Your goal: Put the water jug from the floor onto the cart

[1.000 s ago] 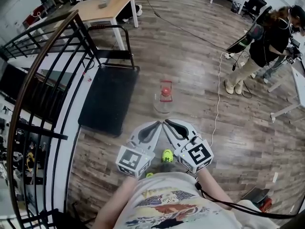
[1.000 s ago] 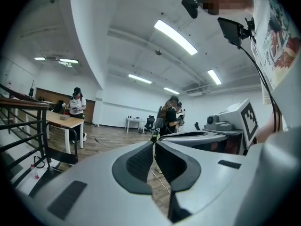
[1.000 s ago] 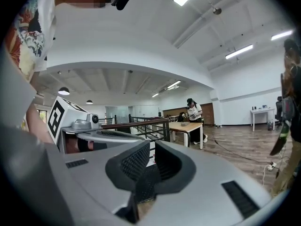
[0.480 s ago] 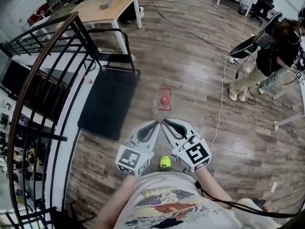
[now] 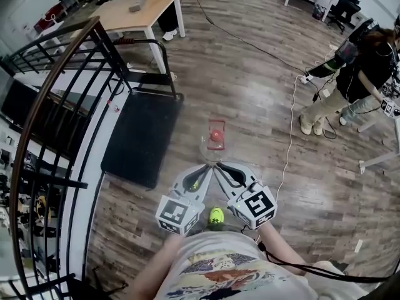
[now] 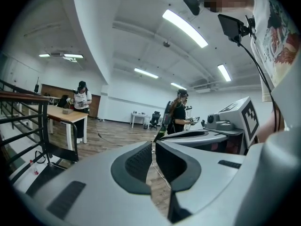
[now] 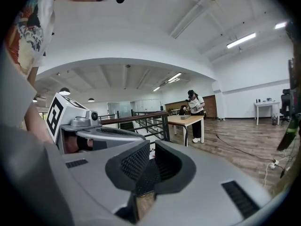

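Water jug (image 5: 215, 139): clear body, red cap on top; upright on the floor, off the cart; contents not readable from above
Jug position: near the cart's right edge, apart from it; just beyond both gripper tips; contact with the tips not clear
Cart (image 5: 140, 133): flat black deck low on the floor; black tube handle at its far end, next to the railing
Left gripper (image 5: 205, 167): jaws pressed together, nothing between them; tip aimed at the jug
Right gripper (image 5: 220, 167): jaws all but closed, only a thin slit, nothing held; tip beside the left one
Floor (image 5: 250, 74): wood-look planks; white cable (image 5: 289, 136) trailing across it at the right
Railing (image 5: 56, 92): dark metal bars with a brown top rail, along the left side
Room: open office space, ceiling strip lights; wooden table (image 5: 134, 11) at the far left; person (image 5: 356, 67) standing at the far right edge
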Demonstrator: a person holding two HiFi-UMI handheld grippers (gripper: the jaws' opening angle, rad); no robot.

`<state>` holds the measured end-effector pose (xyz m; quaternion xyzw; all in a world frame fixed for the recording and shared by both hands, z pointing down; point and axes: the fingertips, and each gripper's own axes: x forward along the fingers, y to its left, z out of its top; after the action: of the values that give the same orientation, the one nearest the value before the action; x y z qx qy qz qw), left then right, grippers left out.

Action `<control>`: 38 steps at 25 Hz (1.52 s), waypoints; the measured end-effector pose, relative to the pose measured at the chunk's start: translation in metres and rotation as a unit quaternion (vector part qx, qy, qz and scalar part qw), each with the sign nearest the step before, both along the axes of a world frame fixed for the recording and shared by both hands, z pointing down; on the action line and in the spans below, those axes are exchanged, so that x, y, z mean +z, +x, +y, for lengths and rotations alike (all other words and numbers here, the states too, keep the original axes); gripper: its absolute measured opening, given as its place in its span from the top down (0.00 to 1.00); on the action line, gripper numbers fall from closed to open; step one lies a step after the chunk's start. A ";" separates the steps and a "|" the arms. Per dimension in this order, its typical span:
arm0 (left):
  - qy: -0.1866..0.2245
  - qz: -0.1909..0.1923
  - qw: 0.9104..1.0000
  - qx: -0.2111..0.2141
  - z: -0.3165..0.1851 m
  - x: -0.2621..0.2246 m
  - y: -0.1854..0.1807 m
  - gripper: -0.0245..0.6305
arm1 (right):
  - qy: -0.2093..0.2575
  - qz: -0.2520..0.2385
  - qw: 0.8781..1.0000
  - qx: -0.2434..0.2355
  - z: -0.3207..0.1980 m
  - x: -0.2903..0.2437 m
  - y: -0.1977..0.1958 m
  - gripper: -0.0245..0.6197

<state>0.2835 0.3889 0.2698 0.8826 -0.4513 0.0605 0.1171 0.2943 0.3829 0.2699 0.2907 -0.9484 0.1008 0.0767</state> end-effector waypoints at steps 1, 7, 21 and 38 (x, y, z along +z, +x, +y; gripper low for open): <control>-0.001 0.001 1.000 0.003 -0.005 0.002 -0.002 0.94 | -0.003 0.000 1.000 0.003 -0.005 0.002 -0.002 0.90; 0.004 0.011 1.000 0.027 -0.048 0.002 -0.010 0.94 | -0.004 0.003 0.999 0.034 -0.049 0.003 -0.009 0.90; 0.008 0.019 0.995 0.097 -0.149 0.004 -0.029 0.94 | -0.017 0.024 0.995 0.095 -0.154 0.013 -0.027 0.90; -0.009 -0.023 0.988 0.152 -0.257 0.057 -0.048 0.90 | -0.044 0.048 0.990 0.128 -0.256 0.067 -0.043 0.90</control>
<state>0.2355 0.1321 0.3266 0.9381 -0.3140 0.1019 0.1046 0.2511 0.1272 0.3370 0.4104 -0.8934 0.1372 0.1208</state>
